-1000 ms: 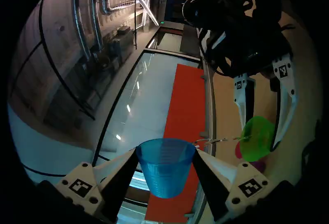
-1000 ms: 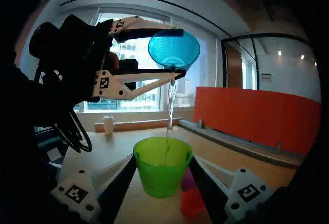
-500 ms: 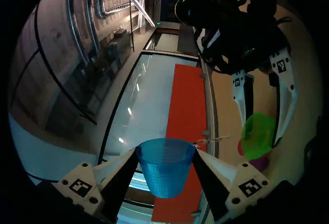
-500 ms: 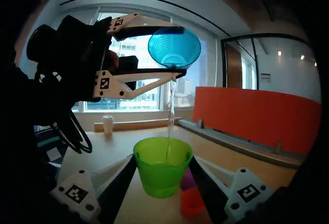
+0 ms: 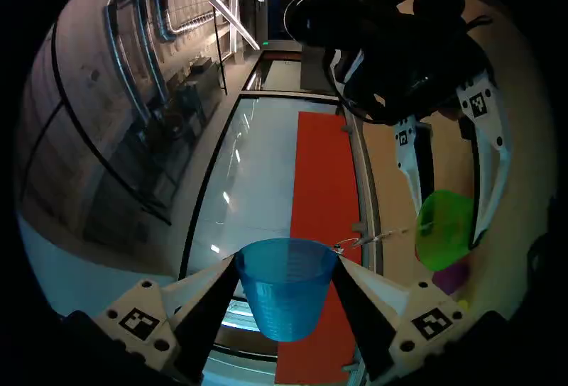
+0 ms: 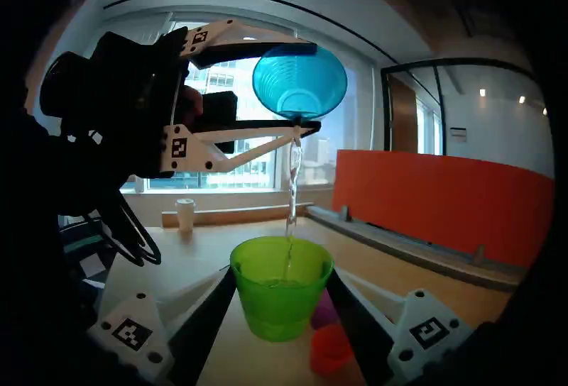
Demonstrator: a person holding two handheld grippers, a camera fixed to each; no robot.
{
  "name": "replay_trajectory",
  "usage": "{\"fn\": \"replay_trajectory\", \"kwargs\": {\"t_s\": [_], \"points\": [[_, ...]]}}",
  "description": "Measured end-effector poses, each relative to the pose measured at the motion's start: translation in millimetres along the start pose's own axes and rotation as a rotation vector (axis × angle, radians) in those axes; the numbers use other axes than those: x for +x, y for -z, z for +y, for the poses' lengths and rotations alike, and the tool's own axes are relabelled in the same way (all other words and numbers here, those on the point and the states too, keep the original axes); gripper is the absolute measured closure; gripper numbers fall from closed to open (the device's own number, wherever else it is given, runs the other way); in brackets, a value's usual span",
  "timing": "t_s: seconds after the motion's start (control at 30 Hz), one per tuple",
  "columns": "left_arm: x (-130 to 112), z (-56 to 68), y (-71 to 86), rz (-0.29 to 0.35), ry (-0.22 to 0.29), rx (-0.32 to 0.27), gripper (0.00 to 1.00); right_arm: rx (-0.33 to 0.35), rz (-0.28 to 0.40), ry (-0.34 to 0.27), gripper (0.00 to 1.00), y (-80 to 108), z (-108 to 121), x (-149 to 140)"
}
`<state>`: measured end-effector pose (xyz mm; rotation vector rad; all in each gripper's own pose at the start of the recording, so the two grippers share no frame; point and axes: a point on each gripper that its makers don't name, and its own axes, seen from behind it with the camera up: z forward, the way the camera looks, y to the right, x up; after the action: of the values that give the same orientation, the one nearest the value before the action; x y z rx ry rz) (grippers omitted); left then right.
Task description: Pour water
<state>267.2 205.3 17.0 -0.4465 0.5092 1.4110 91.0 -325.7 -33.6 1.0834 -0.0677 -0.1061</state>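
Right gripper view, left tool (image 6: pixel 302 86) gripping blue cup (image 6: pixel 298 77) tipped sideways, right tool (image 6: pixel 281 281) gripping upright green cup (image 6: pixel 278 304)

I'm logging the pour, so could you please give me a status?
Left tongs shut on blue cup, tipped, pouring. Right tongs shut on green cup, upright beneath. Stream landing inside; orange cup beside, clear.

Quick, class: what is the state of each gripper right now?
Left gripper: closed on the blue cup, tipped and pouring water.
Right gripper: closed on the green cup, held upright under the stream.
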Motion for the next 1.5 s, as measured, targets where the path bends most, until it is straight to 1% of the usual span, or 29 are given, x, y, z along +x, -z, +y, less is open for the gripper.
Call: {"fn": "replay_trajectory", "kwargs": {"t_s": [0.5,0.7,0.97,1.1,1.27,1.4,1.5], "points": [[4,0.1,5.6,0.001,-0.083,0.012,0.12,-0.001,0.002,0.000,0.10,-0.7,1,1],[7,4.2,7.1,0.005,-0.122,0.015,0.12,-0.004,0.003,0.000,0.10,0.6,2,0],[9,10.1,7.4,0.007,-0.155,0.014,0.12,-0.008,0.006,-0.004,0.10,0.7,3,1],[9,11.9,6.9,0.011,-0.150,0.009,0.12,-0.007,0.006,-0.003,0.10,0.5,3,1],[9,10.0,6.9,0.013,-0.147,0.011,0.12,-0.007,0.007,-0.003,0.10,-0.4,2,2],[7,4.9,6.2,0.012,-0.144,0.013,0.12,-0.007,0.008,-0.003,0.10,-0.3,2,2],[4,-1.7,5.1,0.011,-0.137,0.014,0.12,-0.008,0.008,-0.004,0.10,-0.6,3,2]]}}
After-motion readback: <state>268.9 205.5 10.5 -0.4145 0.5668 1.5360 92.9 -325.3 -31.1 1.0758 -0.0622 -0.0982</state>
